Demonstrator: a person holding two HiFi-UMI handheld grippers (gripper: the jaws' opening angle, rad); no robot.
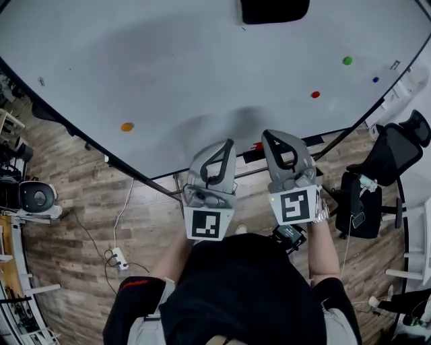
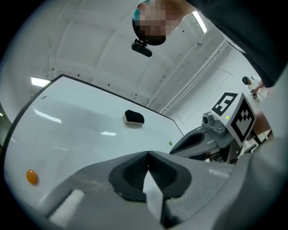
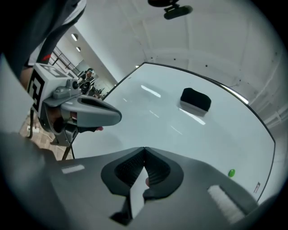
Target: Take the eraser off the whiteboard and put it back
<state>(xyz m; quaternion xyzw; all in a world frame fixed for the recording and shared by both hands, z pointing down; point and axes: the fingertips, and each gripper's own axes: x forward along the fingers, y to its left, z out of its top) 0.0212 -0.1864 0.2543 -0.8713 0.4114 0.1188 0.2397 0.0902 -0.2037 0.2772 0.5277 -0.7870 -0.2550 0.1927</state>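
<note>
The black eraser (image 1: pixel 275 10) sticks to the white whiteboard (image 1: pixel 168 74) at its top edge in the head view. It shows as a dark block with a pale base in the left gripper view (image 2: pixel 133 117) and in the right gripper view (image 3: pixel 195 100). My left gripper (image 1: pixel 229 143) and right gripper (image 1: pixel 267 135) are held side by side in front of the board's lower part, well short of the eraser. Both are shut with nothing between the jaws, as the left gripper (image 2: pixel 148 153) and the right gripper (image 3: pixel 144 149) show in their own views.
Small magnets dot the board: orange (image 1: pixel 126 127), red (image 1: pixel 315 95), green (image 1: pixel 347 60), blue (image 1: pixel 375 79). A black office chair (image 1: pixel 390 151) stands at the right. A power strip (image 1: pixel 120 258) with cables lies on the wooden floor at the left.
</note>
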